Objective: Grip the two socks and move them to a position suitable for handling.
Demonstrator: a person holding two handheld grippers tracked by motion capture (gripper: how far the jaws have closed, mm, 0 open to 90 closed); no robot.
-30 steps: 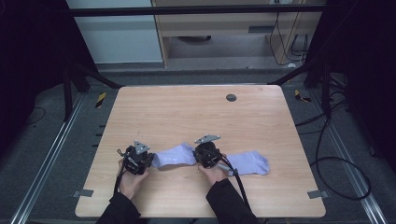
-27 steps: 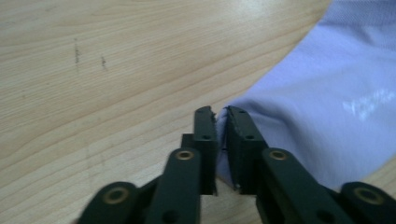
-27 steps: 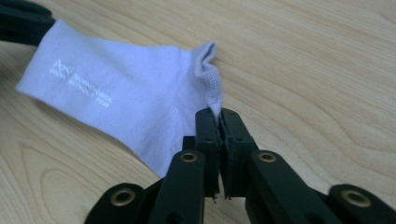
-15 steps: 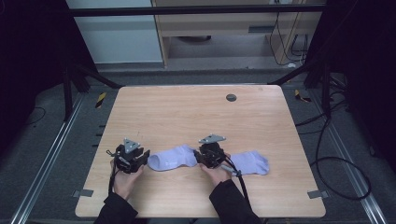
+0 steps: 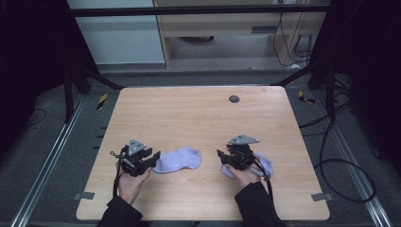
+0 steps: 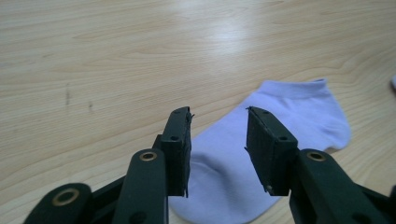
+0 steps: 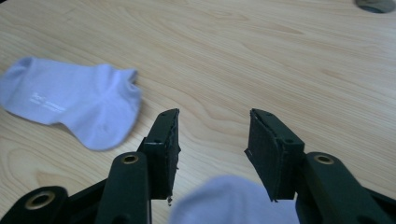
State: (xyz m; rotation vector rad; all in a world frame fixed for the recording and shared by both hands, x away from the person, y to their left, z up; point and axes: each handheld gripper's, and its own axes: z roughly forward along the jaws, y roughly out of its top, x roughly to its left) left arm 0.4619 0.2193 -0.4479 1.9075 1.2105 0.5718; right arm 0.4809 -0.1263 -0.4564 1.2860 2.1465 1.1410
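2 pale lilac ankle socks are laid flat on the wooden counter (image 5: 198, 113), well apart from each other. The left sock (image 5: 178, 159) is seen just beside the left hand-held gripper (image 5: 152, 160), its toe end under the jaws in the left gripper view (image 6: 261, 154); the right sock (image 5: 264, 164) is largely covered by the right hand-held gripper (image 5: 223, 158) and the hand behind it, with a rounded end of it low between the jaws in the right gripper view (image 7: 233, 198).

Both hand-held grippers have just been opening. Their jaws are now held roughly half apart, and nothing is clamped — cloth is seen below each gap, but the pads are not pressed on it.

The socks are judged to be light, soft and limp — no stiffness is to be expected, so each would droop and fold once lifted. Slipping is unlikely on knit fabric, and nothing is fragile. A hold is best taken at the ribbed cuff (image 6: 299, 88) or the toe, with both layers pinched together; a grip in the middle would bunch the cloth.
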